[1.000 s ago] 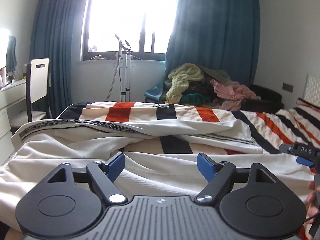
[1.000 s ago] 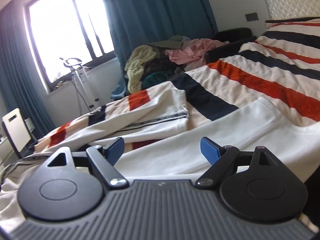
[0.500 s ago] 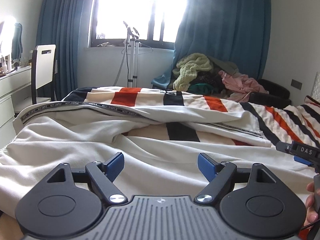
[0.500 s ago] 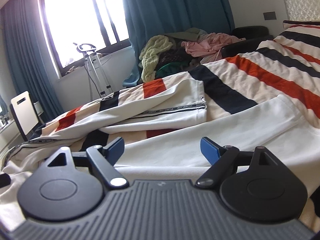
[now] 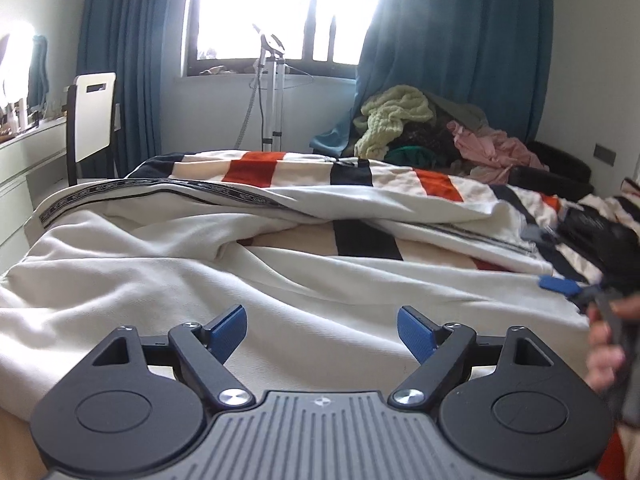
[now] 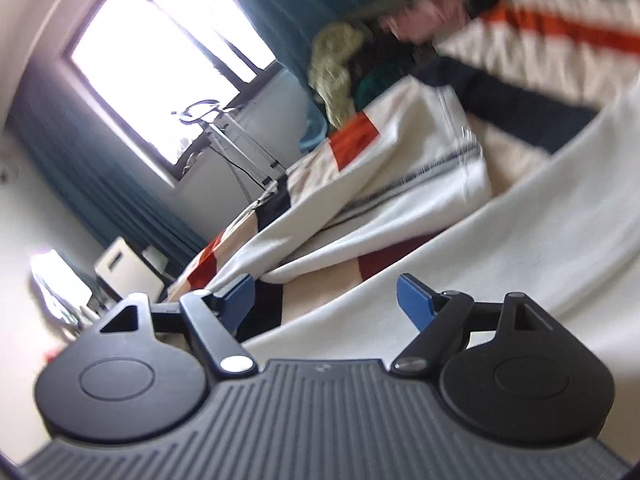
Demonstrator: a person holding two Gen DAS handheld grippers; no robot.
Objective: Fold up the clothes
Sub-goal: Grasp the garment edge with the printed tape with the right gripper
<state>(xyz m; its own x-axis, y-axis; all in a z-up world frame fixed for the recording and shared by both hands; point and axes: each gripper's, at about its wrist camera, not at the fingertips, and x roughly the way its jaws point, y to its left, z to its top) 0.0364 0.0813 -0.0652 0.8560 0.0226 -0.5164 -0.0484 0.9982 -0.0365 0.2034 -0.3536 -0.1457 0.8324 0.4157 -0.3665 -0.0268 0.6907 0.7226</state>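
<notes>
A cream garment with a dark printed side stripe lies spread and rumpled across the striped bed. It also shows in the right wrist view. My left gripper is open and empty, low over the near part of the cloth. My right gripper is open and empty, rolled sideways over the cloth. In the left wrist view its blue finger and the hand holding it show at the right edge.
A heap of clothes sits past the bed's far side under blue curtains. A garment steamer stand is by the window. A white chair and a desk stand at the left.
The right gripper has rolled sharply and its view is blurred from motion. The left gripper has edged forward and lower over the cloth. Both stay open.
</notes>
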